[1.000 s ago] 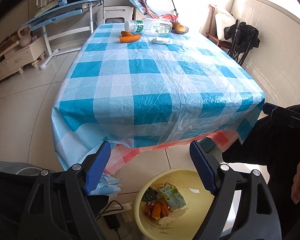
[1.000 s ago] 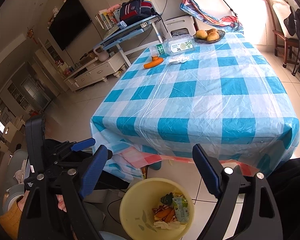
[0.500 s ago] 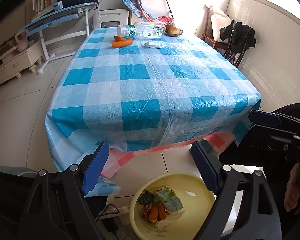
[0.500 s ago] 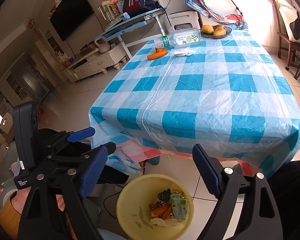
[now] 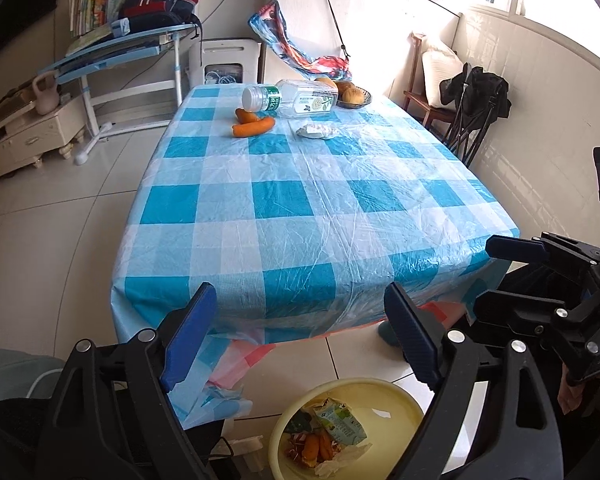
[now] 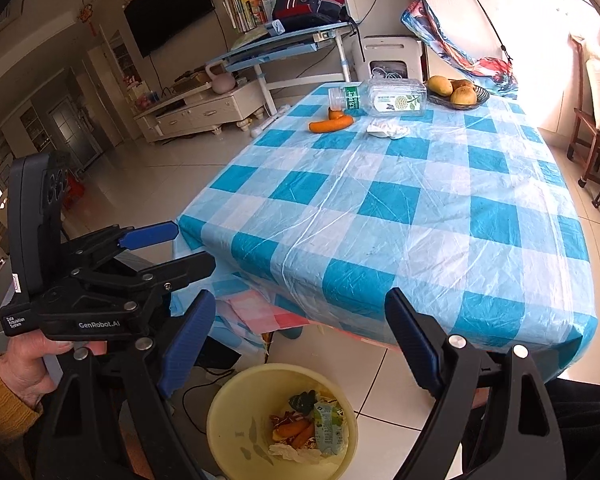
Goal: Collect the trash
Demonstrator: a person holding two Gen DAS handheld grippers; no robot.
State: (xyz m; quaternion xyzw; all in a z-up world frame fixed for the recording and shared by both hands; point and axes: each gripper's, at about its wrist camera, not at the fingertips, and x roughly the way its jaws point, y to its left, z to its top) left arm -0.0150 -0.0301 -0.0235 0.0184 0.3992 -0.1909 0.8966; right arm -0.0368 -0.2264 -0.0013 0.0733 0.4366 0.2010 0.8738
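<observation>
- Our left gripper hangs with its jaws wide apart and nothing between them, above the yellow bin of scraps.
- On the checked table, at its far end, lie 2 carrots, a crumpled tissue and a toppled bottle.
- Our right gripper shows at the right edge.

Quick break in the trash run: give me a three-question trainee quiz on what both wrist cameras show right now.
1. True or false: the plastic bottle stands upright on the table.
2. What lies nearest the crumpled tissue? A) carrot B) yellow bin C) kettlebell
3. Fill in: the jaws of the left gripper and the right gripper are both ____.

Key
1. False: it lies on its side.
2. A.
3. Open, with nothing between them.
</observation>
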